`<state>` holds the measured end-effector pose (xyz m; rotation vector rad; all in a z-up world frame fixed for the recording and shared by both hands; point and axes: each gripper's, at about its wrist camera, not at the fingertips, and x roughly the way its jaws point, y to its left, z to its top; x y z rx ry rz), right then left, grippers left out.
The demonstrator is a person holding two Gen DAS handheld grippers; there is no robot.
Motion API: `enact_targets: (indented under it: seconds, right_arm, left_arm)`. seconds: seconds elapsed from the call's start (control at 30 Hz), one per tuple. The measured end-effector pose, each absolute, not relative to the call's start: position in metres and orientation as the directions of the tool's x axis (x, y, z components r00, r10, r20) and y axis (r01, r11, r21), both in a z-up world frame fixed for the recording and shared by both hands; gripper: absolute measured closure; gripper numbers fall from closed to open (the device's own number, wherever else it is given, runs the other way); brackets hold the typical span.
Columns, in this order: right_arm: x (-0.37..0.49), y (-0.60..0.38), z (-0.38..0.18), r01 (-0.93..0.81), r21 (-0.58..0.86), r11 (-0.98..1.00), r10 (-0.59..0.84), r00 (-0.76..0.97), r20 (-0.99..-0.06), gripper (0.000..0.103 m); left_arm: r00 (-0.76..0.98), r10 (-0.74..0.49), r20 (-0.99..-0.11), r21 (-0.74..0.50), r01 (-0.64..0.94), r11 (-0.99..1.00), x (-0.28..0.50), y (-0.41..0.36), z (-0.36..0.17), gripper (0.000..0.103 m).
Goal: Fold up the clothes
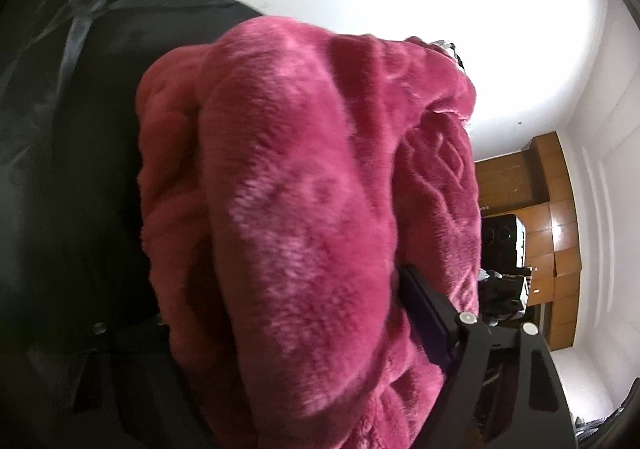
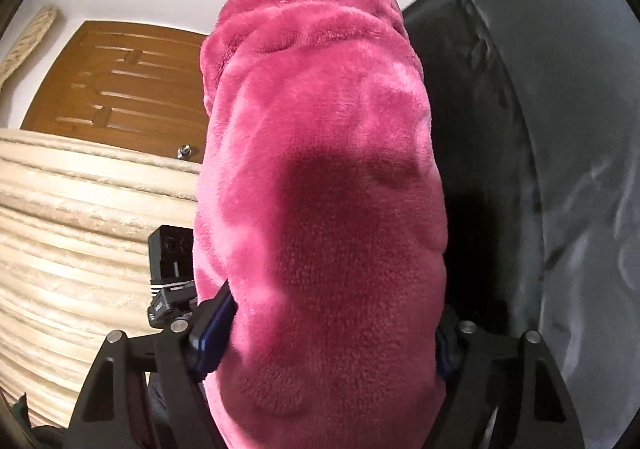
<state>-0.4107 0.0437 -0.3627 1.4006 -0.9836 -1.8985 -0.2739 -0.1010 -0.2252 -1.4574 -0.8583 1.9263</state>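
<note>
The fluffy pink garment (image 2: 320, 177) is bunched up over the dark sheet (image 2: 560, 129). It runs straight away from each hand-held gripper. The right hand-held gripper (image 2: 324, 345) squeezes one end. The left hand-held gripper (image 1: 288, 321) seems to squeeze the other.

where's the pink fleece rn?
Pink fleece fills the centre of both wrist views, bunched between the right gripper fingers, dark cover behind.

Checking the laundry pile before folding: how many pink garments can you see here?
1: one pink fleece garment, a thick bundle between the left gripper fingers and between the right gripper fingers. Others may be hidden behind it.
</note>
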Motion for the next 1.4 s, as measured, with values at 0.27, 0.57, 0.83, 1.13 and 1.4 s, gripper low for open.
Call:
enact_targets:
  seconds: [0.27, 0.57, 0.83, 1.13, 1.4]
  right_arm:
    - [-0.371, 0.080, -0.330, 0.063, 0.827, -0.559, -0.786, -0.358, -0.504, 0.023]
    - [-0.318, 0.203, -0.305, 0.043, 0.817, -0.575, -0.737, -0.460, -0.495, 0.023]
    - [-0.287, 0.317, -0.315, -0.040, 0.796, -0.603, -0.672, -0.511, -0.535, 0.023]
    - [-0.296, 0.340, -0.359, -0.148, 0.756, -0.637, -0.609, -0.505, -0.612, 0.023]
    - [-0.307, 0.298, -0.377, -0.137, 0.700, -0.701, -0.562, -0.497, -0.661, 0.013]
  left_arm:
    - [-0.201, 0.808, -0.554, -0.795, -0.158, -0.585, -0.251, -0.030, -0.180, 0.017]
    - [-0.158, 0.835, -0.528, -0.806, -0.217, -0.551, -0.256, 0.144, -0.149, 0.016]
    - [-0.076, 0.839, -0.538, -0.810, -0.229, -0.540, -0.272, 0.315, -0.155, 0.016]
    - [-0.021, 0.784, -0.621, -0.767, -0.189, -0.613, -0.300, 0.413, -0.188, 0.017]
    - [-0.053, 0.749, -0.661, -0.736, -0.152, -0.660, -0.305, 0.421, -0.201, 0.014]
